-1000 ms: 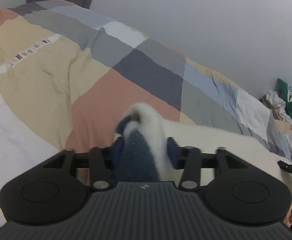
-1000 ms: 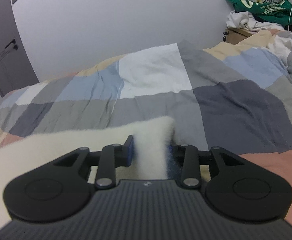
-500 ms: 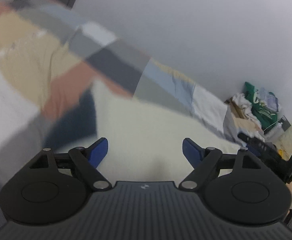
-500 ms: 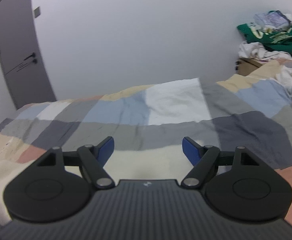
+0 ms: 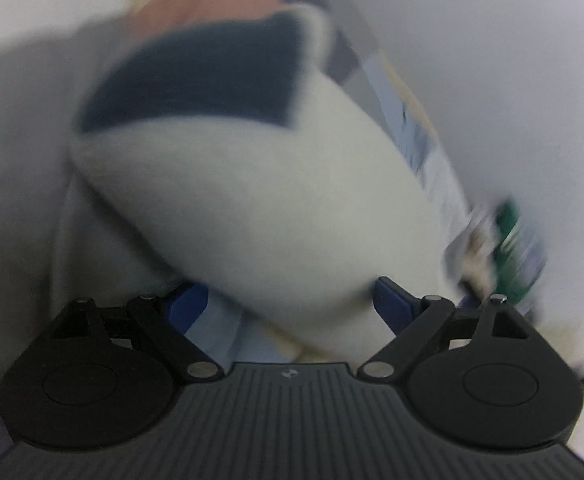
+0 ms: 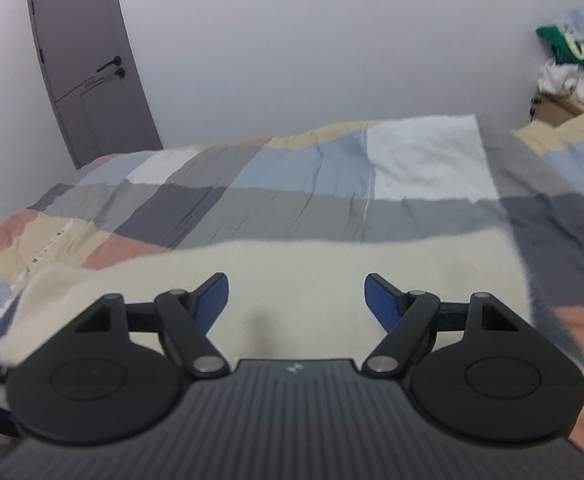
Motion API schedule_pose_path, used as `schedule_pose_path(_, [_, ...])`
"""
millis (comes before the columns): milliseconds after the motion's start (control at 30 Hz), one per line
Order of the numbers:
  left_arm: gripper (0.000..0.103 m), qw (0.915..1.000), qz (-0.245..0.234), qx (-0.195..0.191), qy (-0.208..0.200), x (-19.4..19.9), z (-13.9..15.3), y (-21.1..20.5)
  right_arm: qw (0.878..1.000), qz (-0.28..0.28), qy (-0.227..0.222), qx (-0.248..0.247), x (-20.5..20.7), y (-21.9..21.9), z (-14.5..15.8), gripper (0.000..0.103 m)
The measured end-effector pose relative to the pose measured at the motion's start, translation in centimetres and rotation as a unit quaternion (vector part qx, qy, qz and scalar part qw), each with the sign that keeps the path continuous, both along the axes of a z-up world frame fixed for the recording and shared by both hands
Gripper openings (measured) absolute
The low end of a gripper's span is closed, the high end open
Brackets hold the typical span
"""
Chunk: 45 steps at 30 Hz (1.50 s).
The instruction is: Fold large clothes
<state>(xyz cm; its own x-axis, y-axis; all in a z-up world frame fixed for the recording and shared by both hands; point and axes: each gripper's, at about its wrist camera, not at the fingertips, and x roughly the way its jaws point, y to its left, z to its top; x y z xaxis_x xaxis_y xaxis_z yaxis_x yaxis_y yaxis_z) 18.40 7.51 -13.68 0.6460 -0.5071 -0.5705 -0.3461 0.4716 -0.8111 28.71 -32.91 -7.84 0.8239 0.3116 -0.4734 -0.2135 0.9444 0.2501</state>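
We are holding two sets of tongs over a bed whose patchwork cover [image 6: 292,200] is showing grey, blue, white, tan and salmon squares. The task's garment, a cream fleece [image 6: 292,276] with a navy panel [image 5: 196,76], is lying spread on that cover.

In the left wrist view, which is heavily blurred, the fleece is filling the middle of the frame, its navy panel sitting at the upper left. The left tongs [image 5: 288,304] are opening, their blue pads standing wide at the bottom of the frame; the cream cloth is passing between them, yet we are not seeing either pad pressing on it.

In the right wrist view the right tongs [image 6: 295,292] are standing well apart and gripping nothing, with the fleece lying flat just beyond and beneath the blue pads, across the lower middle of the frame.

At the far right edge of that view a brown box-like thing [image 6: 551,108] is carrying a heap of clothes [image 6: 571,60], green and white among them; we cannot tell whether it is a box or a cabinet. A grey door [image 6: 88,68] is standing at the upper left.
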Motion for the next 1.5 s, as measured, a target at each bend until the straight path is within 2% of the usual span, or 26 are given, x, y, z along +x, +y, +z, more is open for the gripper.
schedule_pose_path(67, [0.091, 0.9984, 0.025, -0.05, -0.003, 0.7, -1.2, 0.9, 1.0, 0.006, 0.014, 0.007, 0.1, 0.4, -0.4, 0.077])
schedule_pose_path(167, [0.089, 0.9945, 0.068, -0.08, -0.007, 1.0, -2.3, 1.6, 0.999, 0.01, 0.03, 0.016, 0.2, 1.0, -1.0, 0.076])
schedule_pose_path(200, [0.086, 0.9942, 0.073, -0.078, -0.009, 1.1, -2.4, 1.7, 0.999, 0.012, 0.033, 0.018, 0.2, 1.2, -1.1, 0.076])
schedule_pose_path(267, [0.07, 0.9948, 0.082, -0.06, -0.013, 1.3, -2.4, 1.9, 0.999, 0.021, 0.034, 0.024, -0.3, 1.6, -0.8, 0.076])
schedule_pose_path(300, [0.065, 0.9949, 0.084, -0.053, -0.017, 1.3, -2.2, 1.9, 0.998, 0.029, 0.033, 0.035, -0.7, 1.7, -0.5, 0.076])
schedule_pose_path(367, [0.052, 0.9952, 0.085, -0.038, -0.031, 1.1, -1.6, 1.8, 0.995, 0.046, 0.036, 0.082, -1.8, 1.8, 0.1, 0.076])
schedule_pose_path(400, [0.05, 0.9953, 0.084, -0.031, -0.036, 1.0, -1.2, 1.6, 0.992, 0.057, 0.042, 0.106, -2.3, 1.9, 0.2, 0.076])
schedule_pose_path(567, [0.047, 0.9945, 0.079, -0.005, -0.07, 0.5, 0.2, 0.6, 0.965, 0.123, 0.101, 0.206, -4.6, 3.2, -0.6, 0.078])
schedule_pose_path(600, [0.047, 0.9943, 0.078, -0.006, -0.072, 0.4, 0.3, 0.5, 0.955, 0.133, 0.113, 0.239, -4.9, 3.3, -1.1, 0.085])
schedule_pose_path(633, [0.047, 0.9943, 0.076, -0.006, -0.075, 0.4, 0.3, 0.5, 0.944, 0.137, 0.12, 0.276, -5.1, 3.2, -1.7, 0.103])
schedule_pose_path(700, [0.047, 0.994, 0.075, -0.008, -0.079, 0.2, 0.4, 0.3, 0.925, 0.134, 0.147, 0.325, -5.0, 3.2, -2.9, 0.103])
schedule_pose_path(800, [0.047, 0.994, 0.074, -0.012, -0.079, 0.2, 0.3, 0.0, 0.912, 0.127, 0.188, 0.341, -4.4, 3.7, -4.6, 0.103])
schedule_pose_path(867, [0.047, 0.9939, 0.075, -0.015, -0.08, 0.1, 0.4, -0.1, 0.91, 0.116, 0.206, 0.342, -4.1, 4.0, -5.6, 0.103])
schedule_pose_path(933, [0.047, 0.9937, 0.075, -0.017, -0.082, 0.3, 0.2, 1.6, 0.906, 0.106, 0.233, 0.338, -3.3, 4.4, -7.0, 0.103])
schedule_pose_path(1000, [0.047, 0.9935, 0.075, -0.018, -0.083, 0.4, 0.0, 1.9, 0.896, 0.089, 0.269, 0.341, -2.4, 4.9, -8.9, 0.103])
schedule_pose_path(1067, [0.047, 0.9934, 0.076, -0.02, -0.084, 0.8, -0.3, 2.1, 0.888, 0.075, 0.277, 0.358, -1.7, 4.7, -10.0, 0.103])
schedule_pose_path(1100, [0.047, 0.9933, 0.076, -0.02, -0.084, 0.8, -0.3, 2.0, 0.887, 0.071, 0.273, 0.366, -1.6, 4.5, -10.1, 0.103])
schedule_pose_path(1200, [0.047, 0.9932, 0.076, -0.025, -0.084, 0.8, -0.6, 2.2, 0.898, 0.046, 0.24, 0.367, -1.6, 3.8, -9.4, 0.103])
schedule_pose_path(1233, [0.047, 0.9932, 0.077, -0.026, -0.084, 0.8, -0.6, 2.2, 0.897, 0.034, 0.236, 0.372, -1.7, 3.4, -9.4, 0.103])
schedule_pose_path(1300, [0.047, 0.9932, 0.078, -0.027, -0.083, 0.9, -0.6, 2.2, 0.892, -0.004, 0.23, 0.389, -2.0, 2.0, -9.4, 0.103])
schedule_pose_path(1367, [0.047, 0.993, 0.079, -0.031, -0.081, 0.9, -0.7, 2.3, 0.891, -0.066, 0.217, 0.393, -2.9, 0.3, -9.3, 0.103])
schedule_pose_path(1500, [0.047, 0.9929, 0.081, -0.036, -0.079, 0.9, -0.8, 2.4, 0.865, -0.19, 0.185, 0.426, -3.6, -4.5, -10.0, 0.103])
